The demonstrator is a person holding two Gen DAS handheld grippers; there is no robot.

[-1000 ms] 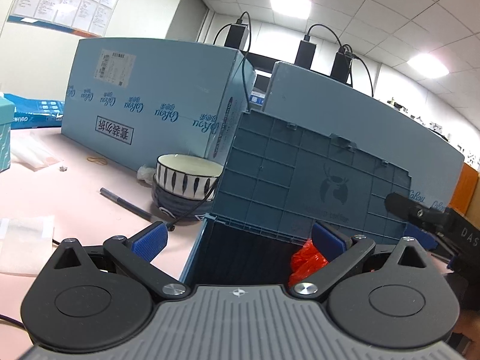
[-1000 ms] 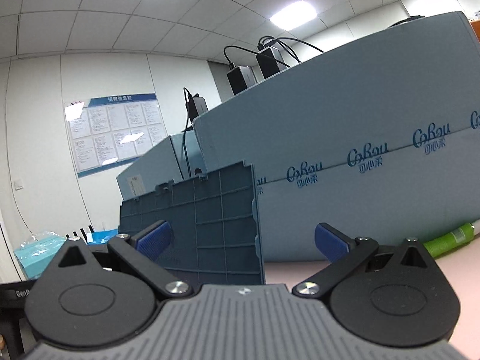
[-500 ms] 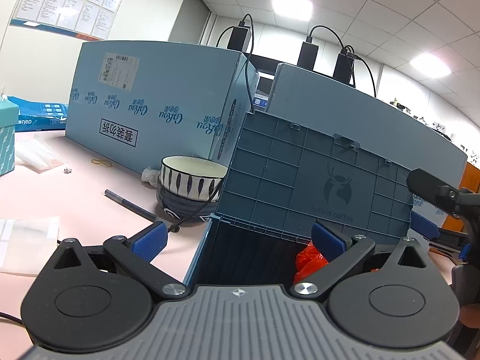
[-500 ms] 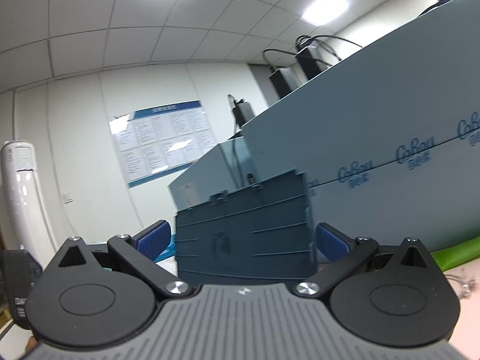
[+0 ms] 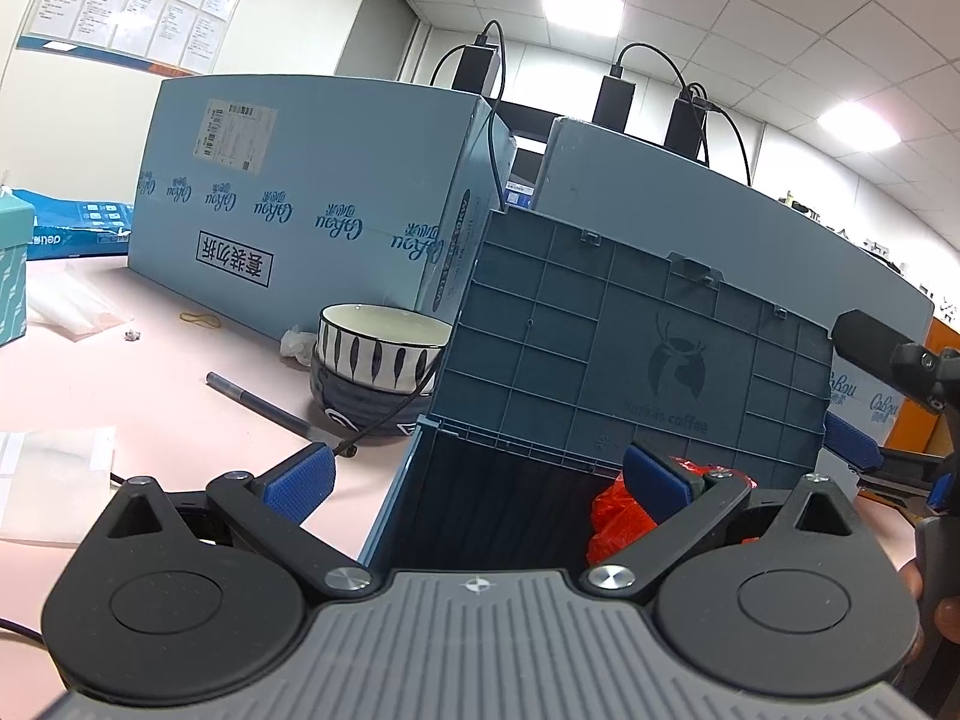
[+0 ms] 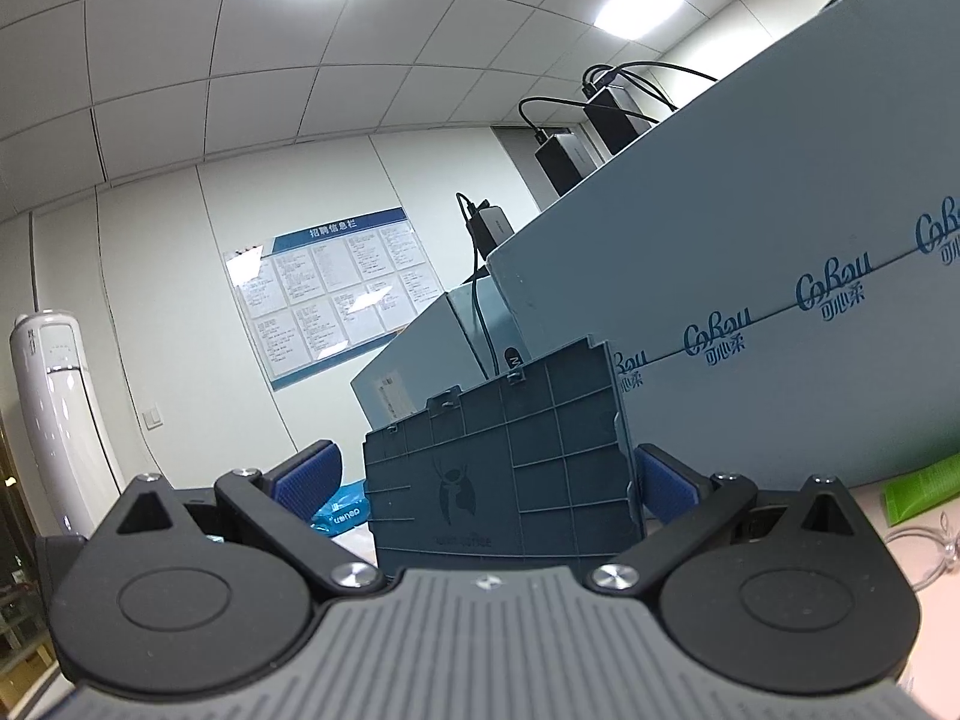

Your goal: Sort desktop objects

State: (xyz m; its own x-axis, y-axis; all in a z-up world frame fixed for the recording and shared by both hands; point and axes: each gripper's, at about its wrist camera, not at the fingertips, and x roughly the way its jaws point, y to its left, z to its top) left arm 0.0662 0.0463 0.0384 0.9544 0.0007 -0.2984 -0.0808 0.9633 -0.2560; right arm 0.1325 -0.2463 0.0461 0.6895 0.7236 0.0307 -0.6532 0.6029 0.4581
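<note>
A blue plastic storage box (image 5: 420,480) stands open in front of me, its gridded lid (image 5: 630,348) raised upright. A red bag (image 5: 618,516) lies inside it. My left gripper (image 5: 477,480) is open and empty, above the box's open top. My right gripper (image 6: 486,480) is open and empty, facing the raised lid (image 6: 504,468) from the other side; part of it also shows at the right edge of the left wrist view (image 5: 900,420). On the pink desk (image 5: 120,384) lie a grey pen (image 5: 264,405) and two stacked bowls (image 5: 378,372).
Two large blue Cobou cartons (image 5: 312,198) stand behind the box, with chargers and cables on top. A rubber band (image 5: 201,318), plastic sleeves (image 5: 54,462), a teal box (image 5: 12,276), a green tube (image 6: 924,486) and clear glasses (image 6: 924,552) lie on the desk.
The right gripper has swung left and tilted upward, so the lid now sits centred between its fingers. The left gripper has shifted slightly and stays open.
</note>
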